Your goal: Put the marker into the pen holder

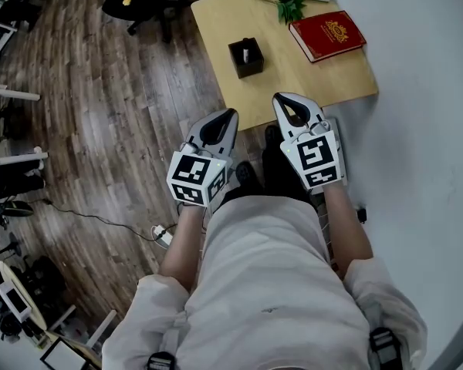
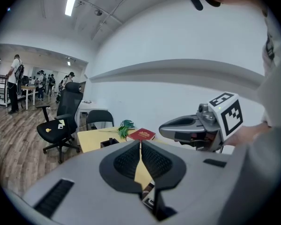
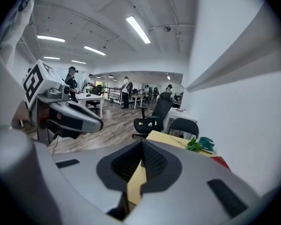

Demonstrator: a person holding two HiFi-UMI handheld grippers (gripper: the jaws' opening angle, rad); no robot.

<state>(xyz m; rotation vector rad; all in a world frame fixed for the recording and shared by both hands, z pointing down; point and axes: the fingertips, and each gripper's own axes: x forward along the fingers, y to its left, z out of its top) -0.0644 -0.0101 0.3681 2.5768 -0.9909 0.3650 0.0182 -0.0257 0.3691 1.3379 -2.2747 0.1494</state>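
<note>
A black square pen holder [image 1: 246, 57] stands on the small wooden table [image 1: 324, 79], with something pale inside it. I see no marker lying anywhere. My left gripper [image 1: 231, 113] hovers just off the table's near edge, its jaws shut and empty. My right gripper [image 1: 281, 98] is beside it over the table's near edge, also shut with nothing between the jaws. In the left gripper view the shut jaws [image 2: 140, 146] point at the table, with the pen holder [image 2: 109, 142] beyond and the right gripper [image 2: 187, 127] alongside. The right gripper view shows its shut jaws [image 3: 141, 145] and the left gripper [image 3: 72, 117].
A red book [image 1: 326, 35] and a green leafy sprig [image 1: 292, 6] lie at the table's far end by the white wall [image 1: 424, 68]. A black office chair [image 2: 61, 125] stands on the wood floor to the left. People stand far back in the office.
</note>
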